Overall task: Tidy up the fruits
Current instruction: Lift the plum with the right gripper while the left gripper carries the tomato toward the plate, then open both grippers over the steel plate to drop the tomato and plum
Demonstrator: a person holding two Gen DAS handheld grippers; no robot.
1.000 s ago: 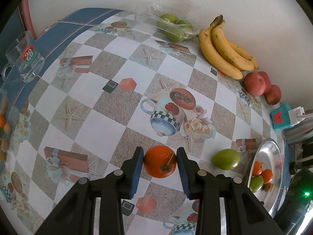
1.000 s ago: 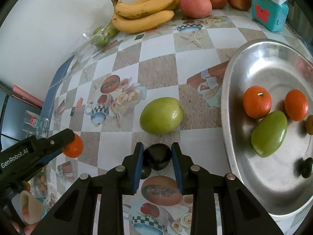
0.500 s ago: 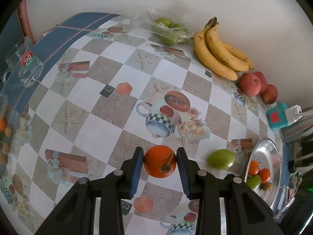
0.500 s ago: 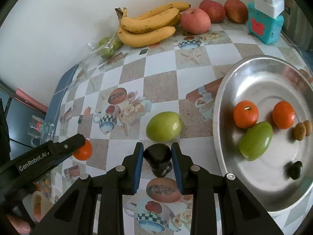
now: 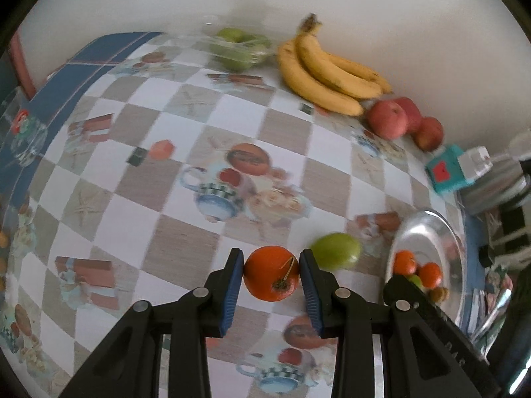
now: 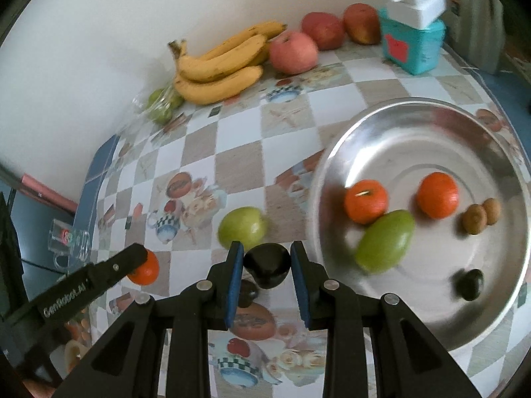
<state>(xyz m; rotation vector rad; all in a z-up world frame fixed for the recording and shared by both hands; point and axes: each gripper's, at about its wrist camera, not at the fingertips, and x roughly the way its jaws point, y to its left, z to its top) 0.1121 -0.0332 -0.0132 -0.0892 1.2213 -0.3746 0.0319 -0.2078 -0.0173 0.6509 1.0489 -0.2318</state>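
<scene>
Here the left gripper [image 5: 271, 273] has its fingers pinching an orange tangerine [image 5: 271, 272] above the bench [image 5: 186, 252], while the right gripper [image 6: 267, 263] has its fingers pinching a dark fruit [image 6: 267, 264].

surface: checked tablecloth [image 6: 232, 139] | on it: bananas [image 6: 219, 66]; apples [image 6: 293, 51]; steel plate [image 6: 428, 106]; green fruit [image 6: 242, 227]

Soft, even daylight fills both fisheye views — bright, with only faint shadows. Motion blur smears the checked tabletop [image 5: 186, 252] and the green fruit. Dull glare streaks the steel tray [image 6: 441, 132]. Straight lines bow outward — corners fall to black.
</scene>
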